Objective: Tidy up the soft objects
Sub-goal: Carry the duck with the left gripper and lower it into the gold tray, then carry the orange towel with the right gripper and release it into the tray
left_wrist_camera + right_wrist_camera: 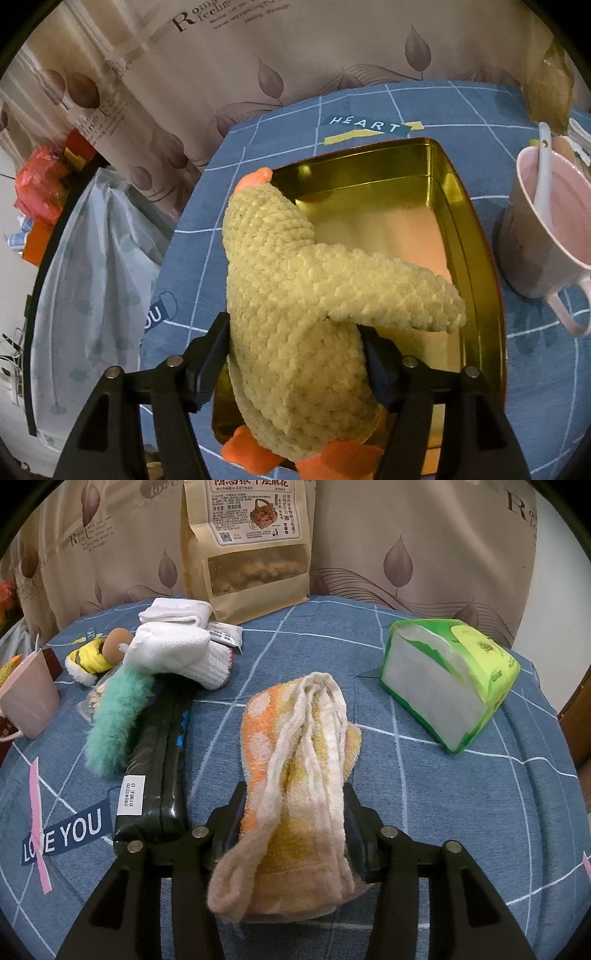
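Observation:
A pale yellow crocheted duck (pixel 295 295) with an orange beak and feet lies in the gold tin box (pixel 472 236), its body along the left wall and one wing stretched across the inside. My left gripper (pixel 293 326) straddles the duck's body with its jaws wide and not squeezing it. In the right wrist view, a folded orange, yellow and white towel (pixel 295 757) rests on the blue checked tablecloth (pixel 424 794). My right gripper (pixel 293 788) is shut on its near end.
A pink mug with a spoon (pixel 546 236) stands right of the tin. Left of the towel lie a black case (pixel 159 768), a teal fluffy piece (pixel 114 716) and white cloths (pixel 177 650). A green tissue pack (pixel 443 679) sits at right and a snack bag (pixel 251 546) at the back.

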`<action>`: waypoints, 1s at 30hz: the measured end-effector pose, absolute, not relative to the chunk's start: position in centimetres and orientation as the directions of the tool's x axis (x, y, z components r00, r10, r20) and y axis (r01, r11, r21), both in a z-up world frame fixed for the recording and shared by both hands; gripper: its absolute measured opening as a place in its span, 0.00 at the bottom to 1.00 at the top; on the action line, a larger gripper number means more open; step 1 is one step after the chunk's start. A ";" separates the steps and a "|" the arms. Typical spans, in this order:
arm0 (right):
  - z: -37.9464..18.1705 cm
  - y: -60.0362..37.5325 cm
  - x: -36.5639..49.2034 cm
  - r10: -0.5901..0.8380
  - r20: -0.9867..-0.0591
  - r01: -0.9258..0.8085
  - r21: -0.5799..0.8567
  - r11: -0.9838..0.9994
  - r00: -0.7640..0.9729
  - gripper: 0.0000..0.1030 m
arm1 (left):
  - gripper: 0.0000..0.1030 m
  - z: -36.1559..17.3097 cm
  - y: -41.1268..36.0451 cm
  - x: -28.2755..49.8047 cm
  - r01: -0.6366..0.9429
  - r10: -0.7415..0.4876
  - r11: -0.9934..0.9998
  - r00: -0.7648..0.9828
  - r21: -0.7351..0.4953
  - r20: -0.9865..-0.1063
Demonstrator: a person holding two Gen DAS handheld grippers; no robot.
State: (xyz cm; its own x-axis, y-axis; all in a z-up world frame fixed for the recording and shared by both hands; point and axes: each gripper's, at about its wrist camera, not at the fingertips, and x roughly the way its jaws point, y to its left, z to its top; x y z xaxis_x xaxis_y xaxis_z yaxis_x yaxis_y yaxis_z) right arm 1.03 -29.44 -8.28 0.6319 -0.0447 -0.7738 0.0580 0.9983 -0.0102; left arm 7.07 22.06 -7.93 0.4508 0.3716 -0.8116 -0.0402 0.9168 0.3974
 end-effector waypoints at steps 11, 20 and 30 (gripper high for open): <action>-8.3 -29.5 1.1 -0.048 -0.773 0.060 -0.013 0.998 0.633 0.43 | 0.67 -5.7 22.6 5.5 -0.047 0.222 0.971 0.535 0.234 -0.815; -8.2 -29.4 1.2 -0.068 -0.783 0.089 -0.016 0.996 0.619 0.44 | 0.68 -2.7 24.3 3.6 -0.174 0.228 0.973 0.622 0.152 -0.749; -7.9 -27.5 1.6 -0.141 -0.795 0.118 -0.088 0.989 0.590 0.30 | 0.68 -2.7 23.7 2.5 -0.222 0.264 0.963 0.650 0.153 -0.712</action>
State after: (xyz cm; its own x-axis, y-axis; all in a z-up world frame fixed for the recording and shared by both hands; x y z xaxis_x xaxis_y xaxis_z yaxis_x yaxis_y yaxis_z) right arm 1.57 -27.47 -7.85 0.5896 -0.1412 -0.7953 0.1180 0.9891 -0.0881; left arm 2.50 23.74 -2.69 0.6503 0.2636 -0.7125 -0.2222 0.9629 0.1534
